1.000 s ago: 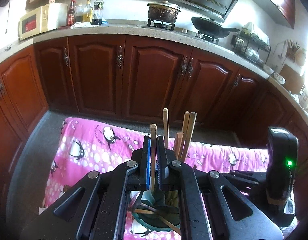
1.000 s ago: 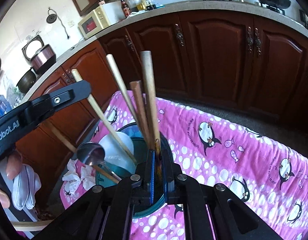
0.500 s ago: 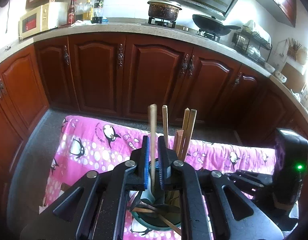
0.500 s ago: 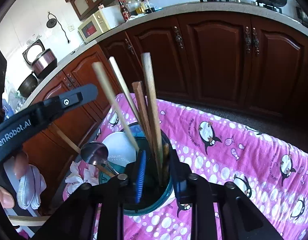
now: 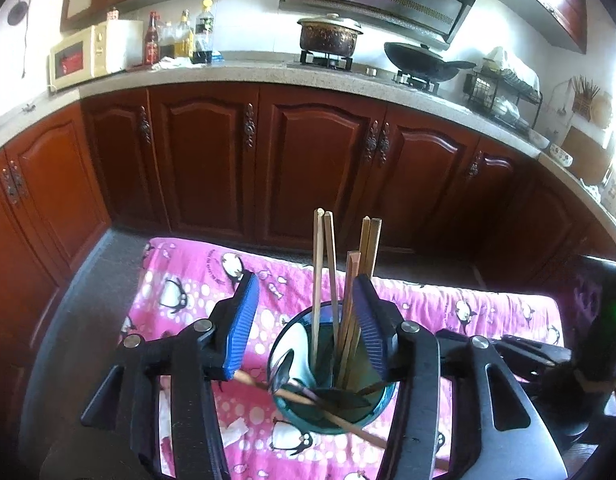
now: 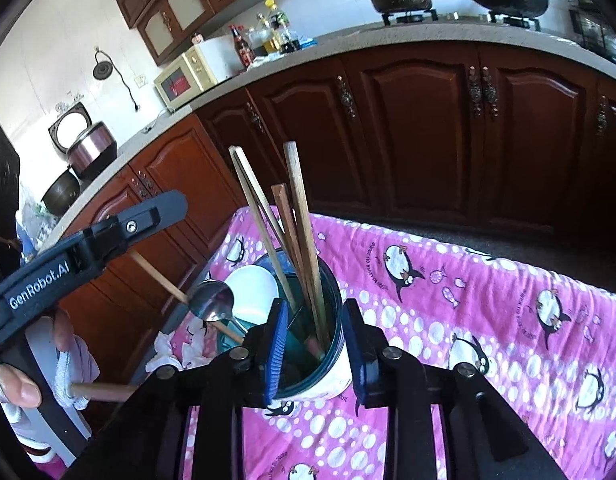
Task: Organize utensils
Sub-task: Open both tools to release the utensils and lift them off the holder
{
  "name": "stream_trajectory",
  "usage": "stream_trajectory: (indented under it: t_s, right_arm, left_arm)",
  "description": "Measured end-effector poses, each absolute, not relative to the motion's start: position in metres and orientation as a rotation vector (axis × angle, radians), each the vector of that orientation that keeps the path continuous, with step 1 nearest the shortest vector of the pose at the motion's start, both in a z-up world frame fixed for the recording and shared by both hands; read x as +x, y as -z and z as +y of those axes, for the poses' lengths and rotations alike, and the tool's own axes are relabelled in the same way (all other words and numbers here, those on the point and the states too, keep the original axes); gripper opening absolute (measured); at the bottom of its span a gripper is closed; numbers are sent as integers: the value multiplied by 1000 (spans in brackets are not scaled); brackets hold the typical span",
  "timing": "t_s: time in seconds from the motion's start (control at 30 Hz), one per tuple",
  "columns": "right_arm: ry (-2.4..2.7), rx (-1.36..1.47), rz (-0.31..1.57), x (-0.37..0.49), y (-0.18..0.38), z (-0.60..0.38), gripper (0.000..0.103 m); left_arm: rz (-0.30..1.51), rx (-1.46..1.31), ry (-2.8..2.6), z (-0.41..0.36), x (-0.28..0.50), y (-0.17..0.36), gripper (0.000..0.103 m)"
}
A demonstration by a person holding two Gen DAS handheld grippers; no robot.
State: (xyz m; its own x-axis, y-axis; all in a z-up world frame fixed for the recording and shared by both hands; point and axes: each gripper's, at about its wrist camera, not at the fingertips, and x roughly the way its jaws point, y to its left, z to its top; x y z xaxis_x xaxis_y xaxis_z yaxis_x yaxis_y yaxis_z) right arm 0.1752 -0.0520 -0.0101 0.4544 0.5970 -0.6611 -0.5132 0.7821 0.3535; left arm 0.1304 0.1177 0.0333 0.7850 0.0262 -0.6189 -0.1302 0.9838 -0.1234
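A teal cup stands on the pink penguin cloth and holds several wooden chopsticks upright. My left gripper is open above the cup, its blue pads on either side of the chopsticks, gripping nothing. In the right wrist view the same cup and chopsticks sit between the open jaws of my right gripper, which holds nothing. A metal spoon with a wooden handle and a white spoon lie in a bowl left of the cup.
More chopsticks lie flat across the bowl under the cup. Crumpled tissue lies at the cloth's left edge. Dark red kitchen cabinets run behind the cloth, with a microwave, bottles and pots on the counter.
Both grippers were shut on chopsticks and have opened. The chopstick my left gripper held upright now stands free in the cup with the others.
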Motion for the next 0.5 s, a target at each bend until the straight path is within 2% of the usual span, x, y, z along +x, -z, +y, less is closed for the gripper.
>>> stream_trajectory:
  t_s: [0.5]
  right_arm:
    - [-622,105,775,108,-17,-63,40]
  left_arm:
    - [630,-124,-147,100,55,-39,49]
